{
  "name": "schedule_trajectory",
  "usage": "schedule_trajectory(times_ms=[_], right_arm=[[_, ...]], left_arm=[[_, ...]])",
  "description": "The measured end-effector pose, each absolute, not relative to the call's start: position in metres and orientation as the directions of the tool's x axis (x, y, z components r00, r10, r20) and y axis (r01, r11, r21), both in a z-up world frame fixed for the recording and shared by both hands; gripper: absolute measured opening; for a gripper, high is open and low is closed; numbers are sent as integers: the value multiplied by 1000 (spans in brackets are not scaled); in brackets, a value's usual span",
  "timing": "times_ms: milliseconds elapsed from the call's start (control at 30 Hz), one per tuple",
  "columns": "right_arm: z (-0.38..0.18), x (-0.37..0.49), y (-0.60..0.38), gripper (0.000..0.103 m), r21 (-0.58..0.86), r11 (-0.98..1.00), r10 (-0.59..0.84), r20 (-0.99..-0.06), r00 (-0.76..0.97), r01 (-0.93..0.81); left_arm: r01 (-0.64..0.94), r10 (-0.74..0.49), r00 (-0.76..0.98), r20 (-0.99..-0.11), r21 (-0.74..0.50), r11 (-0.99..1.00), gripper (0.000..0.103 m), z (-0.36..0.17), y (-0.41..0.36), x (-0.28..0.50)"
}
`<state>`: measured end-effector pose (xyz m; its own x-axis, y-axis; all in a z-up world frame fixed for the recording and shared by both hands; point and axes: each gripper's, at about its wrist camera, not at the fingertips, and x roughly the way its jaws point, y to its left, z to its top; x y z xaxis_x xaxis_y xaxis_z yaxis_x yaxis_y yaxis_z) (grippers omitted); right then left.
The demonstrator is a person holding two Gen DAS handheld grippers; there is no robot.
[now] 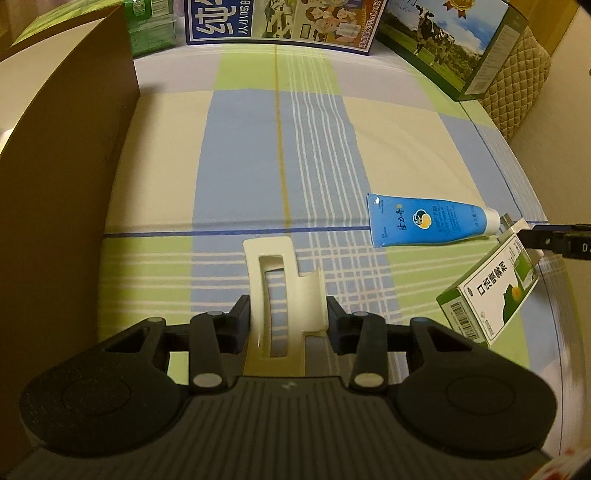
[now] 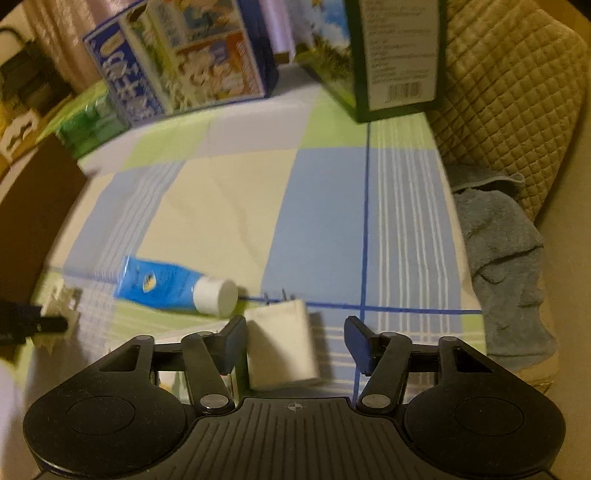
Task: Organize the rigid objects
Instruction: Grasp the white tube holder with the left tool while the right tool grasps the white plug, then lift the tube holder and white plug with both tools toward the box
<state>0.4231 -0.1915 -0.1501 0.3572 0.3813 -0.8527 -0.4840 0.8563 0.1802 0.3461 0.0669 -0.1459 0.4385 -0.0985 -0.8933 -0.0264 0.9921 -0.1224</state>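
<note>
A cream hair claw clip [image 1: 284, 280] sits between the pads of my left gripper [image 1: 289, 321], which is shut on it above the checked cloth. To its right lies a blue tube with a white cap [image 1: 428, 221], also in the right wrist view as the blue tube [image 2: 166, 286]. A white plug adapter [image 2: 282, 343] stands between the fingers of my right gripper [image 2: 295, 343]; the left pad touches it, and a gap shows at the right pad, so that gripper is open. A green and white medicine box [image 1: 491, 291] lies tilted just beside the adapter.
A tall brown cardboard box [image 1: 62, 147] walls the left side. Milk cartons [image 1: 280, 22] and a cow-print box [image 1: 454, 48] line the back. A quilted cushion [image 2: 509, 92] and a grey towel [image 2: 506, 273] lie off the cloth's right edge.
</note>
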Motion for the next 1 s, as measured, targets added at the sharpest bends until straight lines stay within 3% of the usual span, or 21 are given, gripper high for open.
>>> schedule_trajectory(times_ms=[267, 400, 1000], right_arm=[[-162, 409, -166, 52, 74, 828, 324, -872, 367, -556], [-163, 410, -162, 38, 28, 839, 280, -878, 388, -543], [-157, 355, -184, 38, 16, 880, 238, -880, 410, -475]], left_arm=[[-17, -96, 439, -893, -115, 993, 37, -147, 64, 350], [-10, -93, 432, -897, -108, 994, 37, -149, 63, 354], [18, -81, 416, -906, -81, 997, 36, -147, 58, 330]])
